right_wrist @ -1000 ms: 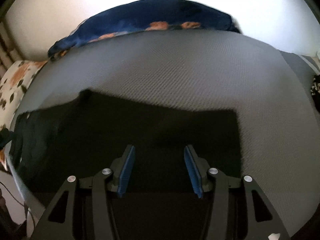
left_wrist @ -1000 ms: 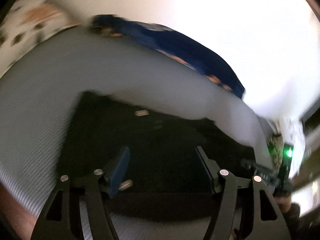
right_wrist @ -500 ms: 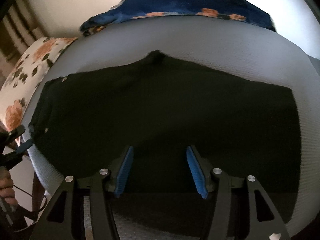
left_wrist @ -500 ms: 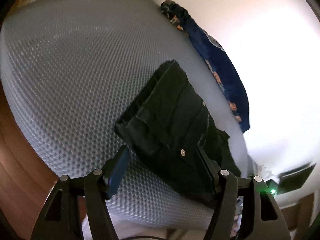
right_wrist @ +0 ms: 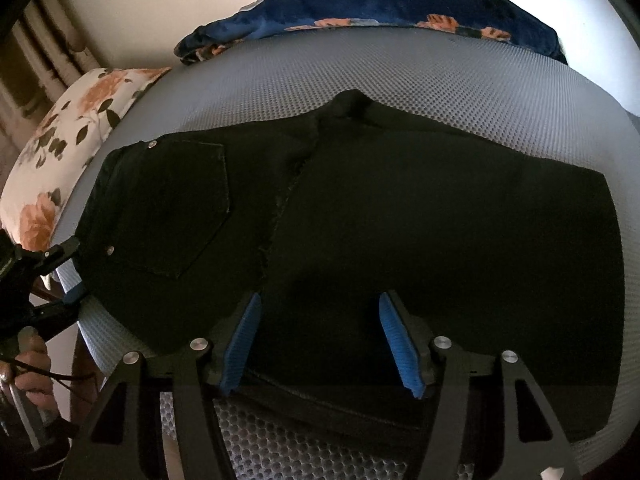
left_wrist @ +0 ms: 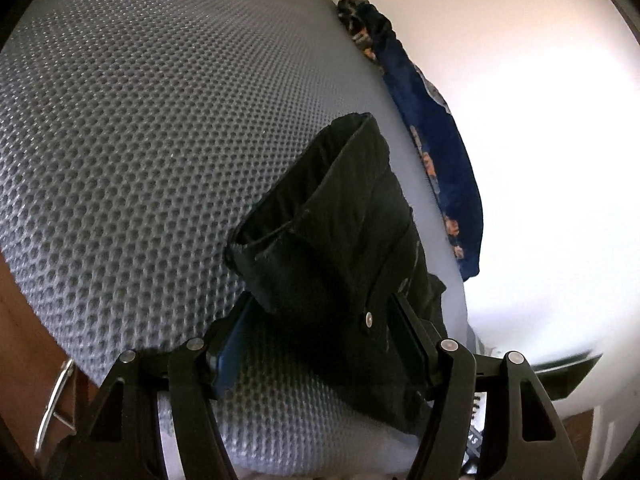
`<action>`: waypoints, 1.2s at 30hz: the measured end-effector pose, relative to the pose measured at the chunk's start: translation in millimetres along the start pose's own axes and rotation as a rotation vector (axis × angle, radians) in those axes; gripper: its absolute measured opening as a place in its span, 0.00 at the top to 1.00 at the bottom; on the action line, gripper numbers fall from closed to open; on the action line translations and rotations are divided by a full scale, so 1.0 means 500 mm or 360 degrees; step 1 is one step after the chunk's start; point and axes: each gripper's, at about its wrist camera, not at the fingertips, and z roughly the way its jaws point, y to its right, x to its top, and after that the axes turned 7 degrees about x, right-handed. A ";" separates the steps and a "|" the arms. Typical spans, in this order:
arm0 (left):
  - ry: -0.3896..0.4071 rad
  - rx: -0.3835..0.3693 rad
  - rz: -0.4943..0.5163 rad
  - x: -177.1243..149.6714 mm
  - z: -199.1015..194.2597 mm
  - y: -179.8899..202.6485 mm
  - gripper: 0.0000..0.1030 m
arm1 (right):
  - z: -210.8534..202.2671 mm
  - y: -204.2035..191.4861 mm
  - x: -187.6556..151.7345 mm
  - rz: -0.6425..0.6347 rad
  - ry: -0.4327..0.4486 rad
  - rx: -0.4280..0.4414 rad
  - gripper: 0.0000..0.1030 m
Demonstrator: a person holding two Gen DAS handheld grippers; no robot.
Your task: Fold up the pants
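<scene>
Black pants [right_wrist: 400,200] lie folded lengthwise across the grey mesh mattress [right_wrist: 400,64], back pocket [right_wrist: 172,208] up at the left. My right gripper [right_wrist: 319,300] hovers over the near edge of the pants; its jaws are opening, with cloth under them and the blue pads [right_wrist: 400,344] off it. In the left wrist view the waistband end of the pants [left_wrist: 340,220] lies between the fingers of my left gripper [left_wrist: 320,308], which is open and straddles it. The left gripper [right_wrist: 60,276] also shows at the waistband in the right wrist view, held by a hand [right_wrist: 28,360].
A dark blue floral blanket [right_wrist: 400,4] lies bunched along the far edge of the mattress by the wall. A white floral pillow [right_wrist: 72,132] sits at the left end. The wooden bed frame [left_wrist: 24,340] borders the mattress [left_wrist: 140,120] near the left gripper.
The left gripper rolled and came down to the waistband end of the pants. The right gripper pulled back, so more of the pants shows, and its jaws spread wider.
</scene>
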 end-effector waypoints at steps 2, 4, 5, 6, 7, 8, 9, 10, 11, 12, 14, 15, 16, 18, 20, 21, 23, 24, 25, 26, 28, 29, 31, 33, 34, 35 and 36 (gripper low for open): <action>0.0012 -0.0021 0.0006 0.010 0.005 0.000 0.35 | 0.002 -0.002 0.000 -0.0006 0.0000 -0.0004 0.42; 0.0026 -0.0043 -0.0002 0.021 0.009 -0.001 0.35 | 0.002 -0.002 0.000 -0.0006 -0.0001 -0.0002 0.42; 0.0029 -0.0055 -0.0020 0.027 0.011 -0.003 0.35 | 0.001 -0.001 -0.001 -0.0007 -0.0002 0.0002 0.41; 0.0036 -0.0061 -0.0032 0.033 0.013 -0.004 0.35 | 0.001 0.000 -0.001 -0.0003 -0.0002 0.0007 0.41; 0.0042 -0.0062 -0.0024 0.039 0.016 -0.002 0.35 | 0.001 0.001 0.000 0.0001 -0.0002 0.0009 0.41; 0.0047 -0.0060 -0.0010 0.044 0.019 0.002 0.35 | 0.001 0.002 0.000 0.0007 -0.0001 0.0013 0.41; 0.0056 -0.0056 0.0017 0.049 0.023 0.008 0.35 | 0.001 0.003 0.001 0.0010 0.0000 0.0016 0.41; 0.0073 -0.0055 0.0041 0.053 0.026 0.012 0.35 | 0.001 0.003 0.001 0.0012 0.0001 0.0017 0.41; 0.0089 -0.0046 0.0068 0.055 0.030 0.017 0.35 | 0.001 0.002 0.000 0.0012 0.0003 0.0015 0.41; 0.0110 -0.0029 0.0099 0.054 0.033 0.024 0.35 | 0.002 0.003 0.001 0.0011 0.0003 0.0016 0.41; 0.0140 -0.0007 0.0189 0.046 0.040 0.035 0.36 | 0.002 0.003 0.001 0.0007 0.0004 0.0018 0.39; 0.0149 0.0013 0.0230 0.044 0.042 0.040 0.38 | 0.003 0.003 0.001 0.0008 0.0006 0.0018 0.38; 0.0156 0.0031 0.0260 0.041 0.044 0.043 0.44 | 0.003 0.004 0.001 0.0012 0.0009 0.0018 0.38; 0.0144 0.0054 0.0259 0.041 0.049 0.041 0.65 | 0.002 0.006 0.001 0.0020 0.0013 0.0031 0.36; 0.0100 -0.0011 0.0190 0.046 0.056 0.033 0.72 | 0.001 0.007 0.002 0.0038 0.0017 0.0049 0.36; 0.0096 -0.0023 0.0168 0.048 0.053 0.034 0.73 | -0.001 0.011 0.004 0.0054 0.0020 0.0069 0.36; 0.0113 0.0014 0.0230 0.049 0.040 0.057 0.74 | -0.009 0.021 0.008 0.0097 0.0025 0.0102 0.36; 0.0134 0.0016 0.0287 0.048 0.029 0.080 0.74 | -0.015 0.027 0.011 0.0125 0.0030 0.0110 0.36; 0.0145 -0.0009 0.0323 0.048 0.020 0.098 0.74 | -0.023 0.035 0.014 0.0154 0.0040 0.0121 0.36; 0.0159 -0.0054 0.0385 0.047 0.007 0.133 0.74 | -0.035 0.045 0.018 0.0184 0.0064 0.0133 0.36; 0.0175 -0.0096 0.0482 0.043 -0.008 0.184 0.75 | -0.060 0.067 0.026 0.0234 0.0112 0.0123 0.36; 0.0177 -0.0121 0.0550 0.038 -0.015 0.220 0.75 | -0.078 0.081 0.030 0.0262 0.0148 0.0118 0.36; 0.0167 -0.0175 0.0686 0.024 -0.023 0.284 0.75 | -0.112 0.109 0.035 0.0320 0.0215 0.0121 0.36; 0.0155 -0.0227 0.0844 -0.004 -0.022 0.354 0.75 | -0.150 0.143 0.039 0.0380 0.0283 0.0119 0.36; 0.0132 -0.0262 0.0925 -0.023 -0.015 0.392 0.75 | -0.169 0.160 0.039 0.0412 0.0319 0.0117 0.36; 0.0110 -0.0287 0.0972 -0.037 -0.009 0.417 0.75 | -0.189 0.180 0.039 0.0447 0.0359 0.0117 0.36; 0.0072 -0.0318 0.1023 -0.057 0.003 0.447 0.75 | -0.203 0.196 0.038 0.0475 0.0386 0.0116 0.36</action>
